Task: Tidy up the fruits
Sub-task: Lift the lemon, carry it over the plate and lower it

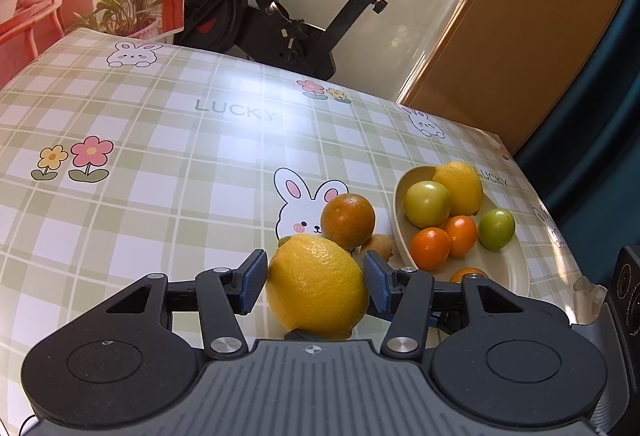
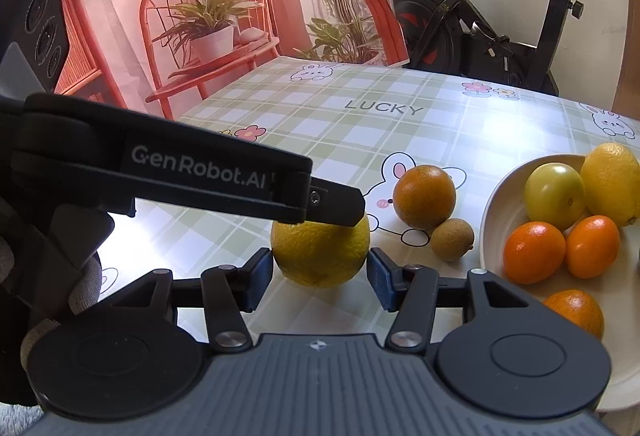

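The left tool (image 1: 315, 268) has the lemon (image 1: 318, 288) clamped between its blue pads, one pad on each side, the jaws roughly a third open. The grip sits near the fruit's widest part, with most of the lemon bulging toward the camera. The right wrist view shows the left tool's finger lying across the top of the lemon. I cannot tell whether the lemon rests on the counter (image 1: 160, 195) or hangs just above it.

The right tool (image 2: 320, 272) is open about as wide and holds nothing. The lemon lies just ahead of its tips, and no pad of it appears beside the fruit in the left view.

The plate (image 1: 516, 276) is to the right of the lemon. It holds a second lemon (image 1: 460, 187), a yellow-green fruit (image 1: 427, 203), a small green one (image 1: 497, 229) and three tangerines, one at the near rim (image 1: 468, 274). An orange (image 1: 348, 222) and a brown fruit (image 1: 378, 246) lie on the counter between the lemon and the plate.

The step in hand looks like carrying the lemon to the plate. To do it well:
- Keep the squeeze steady, since a round waxy skin can roll out of flat pads.
- Lift clear before moving sideways, so the orange and brown fruit are not knocked.
- Keep the right tool out of the way.
- Aim for the bare near part of the plate, lower until the lemon rests, then open so it does not roll into the others.
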Demonstrator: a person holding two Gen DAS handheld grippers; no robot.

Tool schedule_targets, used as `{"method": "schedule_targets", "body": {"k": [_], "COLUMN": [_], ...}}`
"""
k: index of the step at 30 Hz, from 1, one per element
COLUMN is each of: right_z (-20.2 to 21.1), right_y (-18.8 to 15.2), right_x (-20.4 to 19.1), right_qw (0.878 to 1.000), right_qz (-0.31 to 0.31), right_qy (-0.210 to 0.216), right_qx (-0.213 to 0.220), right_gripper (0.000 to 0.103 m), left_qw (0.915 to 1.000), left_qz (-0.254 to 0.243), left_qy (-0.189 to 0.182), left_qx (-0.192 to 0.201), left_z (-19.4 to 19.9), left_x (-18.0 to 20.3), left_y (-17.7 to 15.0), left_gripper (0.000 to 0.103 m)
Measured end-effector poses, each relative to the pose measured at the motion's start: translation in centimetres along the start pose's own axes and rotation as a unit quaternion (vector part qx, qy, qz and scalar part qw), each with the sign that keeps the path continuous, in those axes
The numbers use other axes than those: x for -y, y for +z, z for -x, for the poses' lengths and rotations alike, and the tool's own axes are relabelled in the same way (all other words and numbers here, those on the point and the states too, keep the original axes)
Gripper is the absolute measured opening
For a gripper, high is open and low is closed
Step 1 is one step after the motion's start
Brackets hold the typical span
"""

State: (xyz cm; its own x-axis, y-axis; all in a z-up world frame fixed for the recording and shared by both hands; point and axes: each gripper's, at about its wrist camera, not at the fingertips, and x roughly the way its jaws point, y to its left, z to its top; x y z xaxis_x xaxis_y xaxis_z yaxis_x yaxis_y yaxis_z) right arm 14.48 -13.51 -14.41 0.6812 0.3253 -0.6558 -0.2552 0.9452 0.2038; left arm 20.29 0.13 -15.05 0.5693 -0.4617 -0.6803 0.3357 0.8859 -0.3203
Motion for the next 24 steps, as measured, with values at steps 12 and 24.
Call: {"method": "schedule_targets", "body": {"k": [12,24], "right_z": [3.2,6.8], "right_y": [-0.3,-0.4], "right_x": [1.4,4.5], "right_qw": [0.999,0.994], "right_qz": [-0.024,-0.059], "right_qy": [-0.021,-0.05], "right_qx": [0.034,0.078], "right_gripper": [0.055,0.055], "left_qw": [0.999,0.9967], "left_qz": [-0.044,-0.074], "left_qy": [-0.006,-0.028], "left_qx": [0.009,0.014], "left_z": [0.3,-0.6], "left_x": [4.0,9.0], "left_y": [0.8,2.2], "left_gripper": [0.055,0.055]}}
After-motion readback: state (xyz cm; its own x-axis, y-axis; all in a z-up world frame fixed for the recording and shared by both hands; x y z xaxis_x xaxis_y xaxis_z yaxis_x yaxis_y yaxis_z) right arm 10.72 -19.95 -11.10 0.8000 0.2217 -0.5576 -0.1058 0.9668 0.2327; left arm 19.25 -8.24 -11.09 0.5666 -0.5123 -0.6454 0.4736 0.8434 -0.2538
